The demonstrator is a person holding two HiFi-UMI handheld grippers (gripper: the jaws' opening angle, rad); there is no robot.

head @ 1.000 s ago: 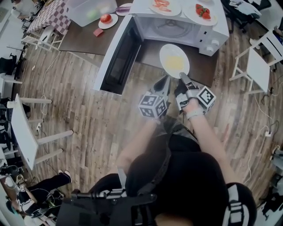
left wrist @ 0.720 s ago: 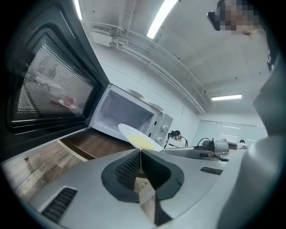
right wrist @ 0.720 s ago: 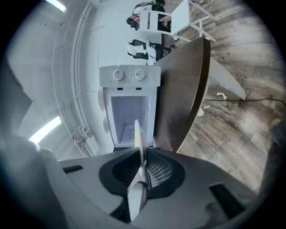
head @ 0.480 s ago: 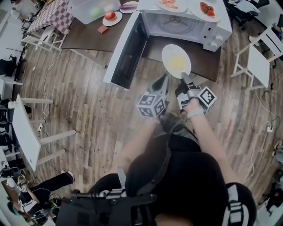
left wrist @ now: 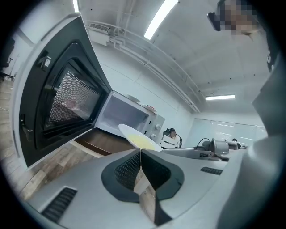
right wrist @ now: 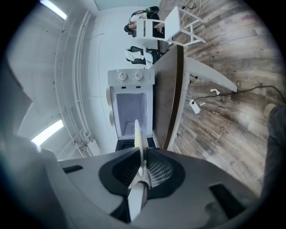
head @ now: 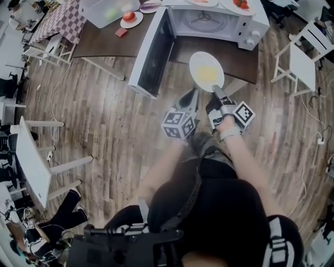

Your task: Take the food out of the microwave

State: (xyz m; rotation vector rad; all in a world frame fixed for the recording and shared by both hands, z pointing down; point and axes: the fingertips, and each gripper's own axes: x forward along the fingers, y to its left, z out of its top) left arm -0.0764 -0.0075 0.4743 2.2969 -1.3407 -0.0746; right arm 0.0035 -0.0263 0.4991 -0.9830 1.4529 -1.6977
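Observation:
A white plate point(head: 206, 71) with flat yellow food is out of the white microwave point(head: 209, 21) and hangs over the front part of the dark table point(head: 104, 41). My right gripper point(head: 215, 89) is shut on the plate's near rim; in the right gripper view the plate point(right wrist: 137, 138) stands edge-on between the jaws of my right gripper point(right wrist: 141, 167). My left gripper point(head: 192, 97) is just left of it, shut and empty. In the left gripper view that gripper point(left wrist: 140, 154) has pads pressed together, with the plate point(left wrist: 136, 137) beyond. The microwave door point(head: 151, 52) swings open to the left.
Two plates of red food sit on the microwave's top point(head: 241, 4). A plate with a tomato point(head: 129, 18) and a clear tub point(head: 104, 10) are on the table's left. White chairs point(head: 302, 57) stand right, a white table point(head: 28, 156) left, a person point(head: 31, 234) lower left.
Both grippers and the plate have drawn back from the microwave toward me; the microwave and table have slid up and away in the head view. The right grip on the plate is unchanged.

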